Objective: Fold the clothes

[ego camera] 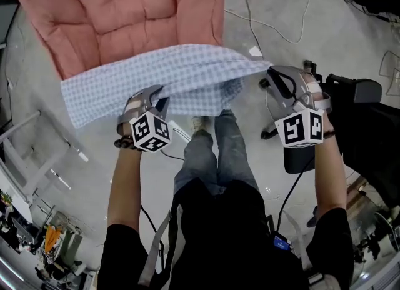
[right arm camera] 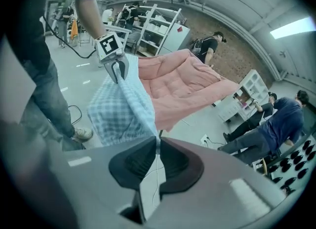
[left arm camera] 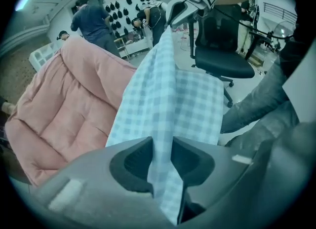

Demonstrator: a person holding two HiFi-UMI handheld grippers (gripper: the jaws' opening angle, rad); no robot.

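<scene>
My left gripper (left arm camera: 162, 148) is clamped on a bunched fold of the blue-checked cloth (left arm camera: 173, 92). The fabric fills the whole gap between the pads and trails out beneath them. My right gripper (right arm camera: 158, 146) is closed almost flat, nipping only a thin edge of the same cloth. I judge that I hold it by two points along one side, up off the floor, so it hangs free and pulls out wide between my hands, ready to be laid down or doubled over. The cloth is in the air in front of my legs, spanning from one gripper to the other. Its far part reaches over the near edge of the pink quilted cushion (ego camera: 125, 14); whether it touches there I cannot tell. It looks light and limp, sagging in the middle, with soft creases running toward each grip.
</scene>
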